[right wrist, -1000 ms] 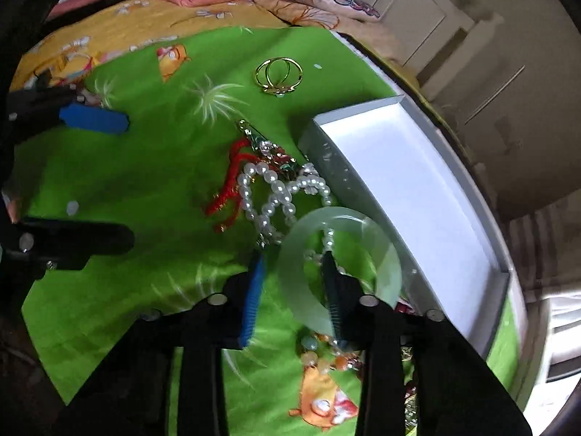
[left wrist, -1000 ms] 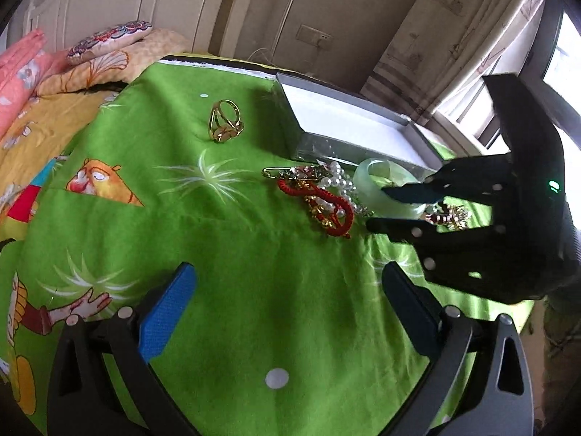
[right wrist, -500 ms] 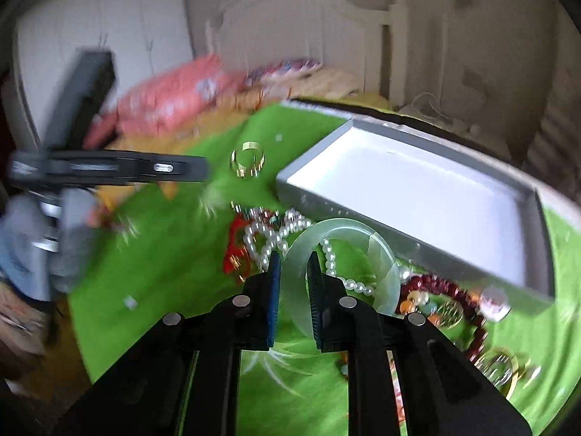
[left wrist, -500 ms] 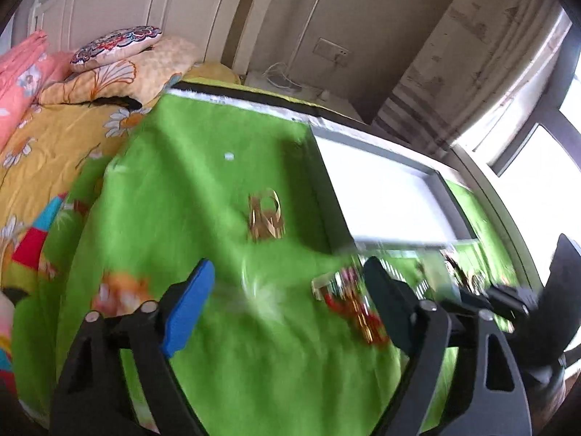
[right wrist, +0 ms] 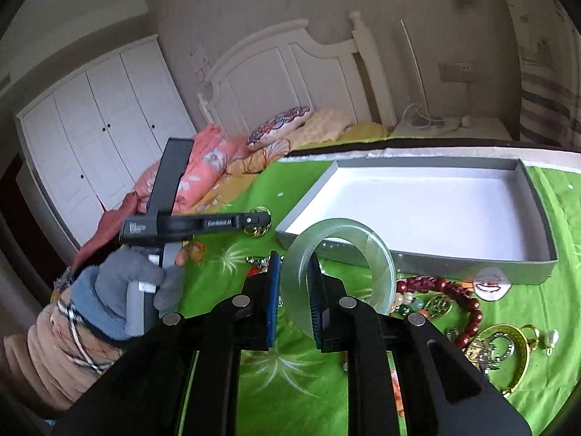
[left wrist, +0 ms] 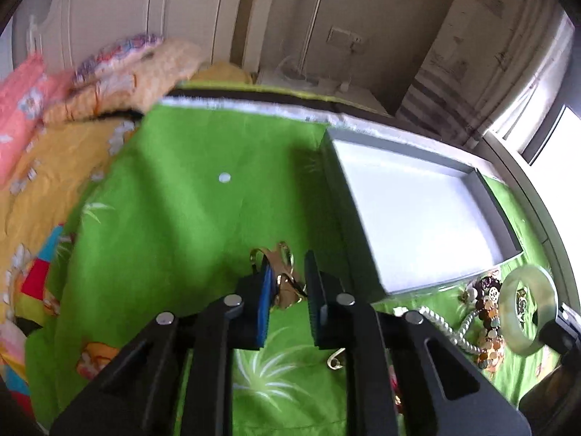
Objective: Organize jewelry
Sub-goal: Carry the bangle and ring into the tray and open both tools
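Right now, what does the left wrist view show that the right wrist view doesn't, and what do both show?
Only the left wrist view: the gold ring seen clearly between the closing left fingers, and the pearl string.

Only the right wrist view: the gloved hand holding the left gripper, the red bead bracelet, a gold pendant, and the wardrobe.

Both: the empty grey box, the jade bangle in the right gripper, the green cloth, and the pillows.

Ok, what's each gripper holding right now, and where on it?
Right gripper clamps the green bangle across its band. Left gripper is closing around the gold rings; whether it grips them yet cannot be told.
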The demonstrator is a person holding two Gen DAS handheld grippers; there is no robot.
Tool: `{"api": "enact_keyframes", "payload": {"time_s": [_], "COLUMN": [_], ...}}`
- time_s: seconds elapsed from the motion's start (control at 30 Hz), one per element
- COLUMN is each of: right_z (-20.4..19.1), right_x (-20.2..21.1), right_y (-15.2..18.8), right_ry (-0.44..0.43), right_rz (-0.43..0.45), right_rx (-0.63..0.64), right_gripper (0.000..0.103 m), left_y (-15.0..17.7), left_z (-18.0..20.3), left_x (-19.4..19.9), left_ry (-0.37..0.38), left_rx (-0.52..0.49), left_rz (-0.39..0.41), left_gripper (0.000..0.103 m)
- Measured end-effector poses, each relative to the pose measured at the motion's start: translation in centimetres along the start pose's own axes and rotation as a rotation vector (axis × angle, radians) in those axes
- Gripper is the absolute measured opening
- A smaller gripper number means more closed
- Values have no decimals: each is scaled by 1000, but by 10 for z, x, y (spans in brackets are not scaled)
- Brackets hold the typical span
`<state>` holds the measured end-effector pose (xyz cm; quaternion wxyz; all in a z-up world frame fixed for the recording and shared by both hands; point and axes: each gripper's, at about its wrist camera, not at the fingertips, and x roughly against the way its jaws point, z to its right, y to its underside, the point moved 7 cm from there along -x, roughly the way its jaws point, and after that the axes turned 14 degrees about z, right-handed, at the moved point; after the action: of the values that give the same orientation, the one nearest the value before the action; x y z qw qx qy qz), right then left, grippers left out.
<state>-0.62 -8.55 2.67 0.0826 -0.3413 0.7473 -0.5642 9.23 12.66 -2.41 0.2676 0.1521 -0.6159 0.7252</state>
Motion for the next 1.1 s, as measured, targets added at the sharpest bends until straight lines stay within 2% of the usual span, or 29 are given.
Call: {"api": "enact_keyframes", "payload": {"time_s": [0.2,0.33,0.53,0.73,1.03,1.07,1.1], "right_z": [19,36,60,104,140,141,141], "right_x": [10,5,-12,-34,-69,-73,-75], "right_y": [-13,-18,-33,-34,-32,-32,-35], "right_ry": [64,135,260,383,474,475,481], "right_rz": [37,35,20,-45,-168,-177,-177], "right_rx": [1,23,94,136,148,148,150], "right_gripper": [16,16,16,16,17,17,17], "left_y": [-24,-38,-38,-34,-34,-33,-31], "left_z": [18,46,96,128,134,131,126], "left_x": [33,40,9,-32,-84,-89,-93], "left_ry": [9,54,133,145,63,48,33], "left_rx": [-12,-51,-66,-96,-101,-100,-98], "left_rz": [115,135,70,7,-63,-68,-73], "left_gripper": [9,9,9,9,10,11,24]}}
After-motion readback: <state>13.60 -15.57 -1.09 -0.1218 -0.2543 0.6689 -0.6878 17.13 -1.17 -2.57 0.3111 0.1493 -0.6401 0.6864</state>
